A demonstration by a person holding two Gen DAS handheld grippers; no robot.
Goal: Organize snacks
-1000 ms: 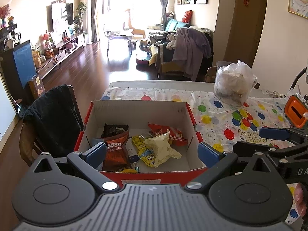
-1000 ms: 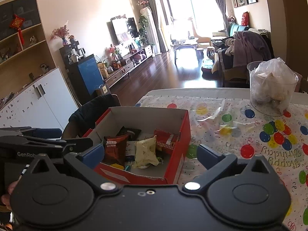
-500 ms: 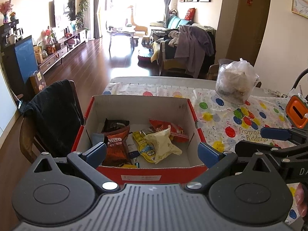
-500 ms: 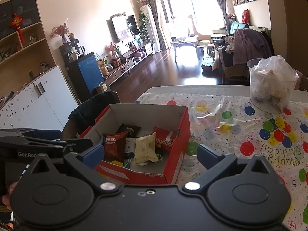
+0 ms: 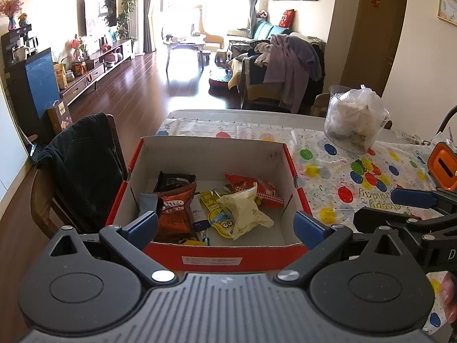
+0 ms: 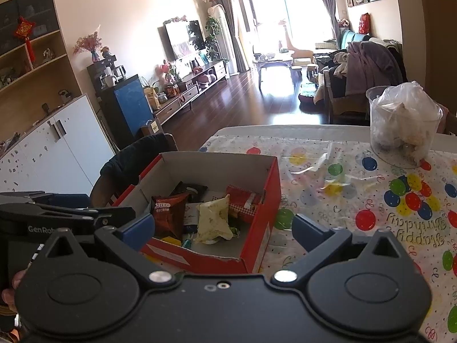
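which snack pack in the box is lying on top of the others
The pale yellow crumpled pack in the box: it overlaps the minion pouch and the red checkered pack.

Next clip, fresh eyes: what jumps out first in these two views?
The red cardboard box near the table's edge, holding a jumble of snack packets, with a brown Oreo bag at its left and a pale yellow packet in the middle. Both the left gripper and right gripper hang open and empty in front of it. Farther right on the balloon-print tablecloth stands a clear tub lined with a plastic bag.

The left gripper (image 5: 225, 225) hangs level before the near wall of the red box (image 5: 217, 257), jaws spread wide and empty. The right gripper (image 6: 222, 230) hovers just right of that box, equally wide and empty, a fingertip (image 6: 17, 278) showing behind the left gripper's handle.
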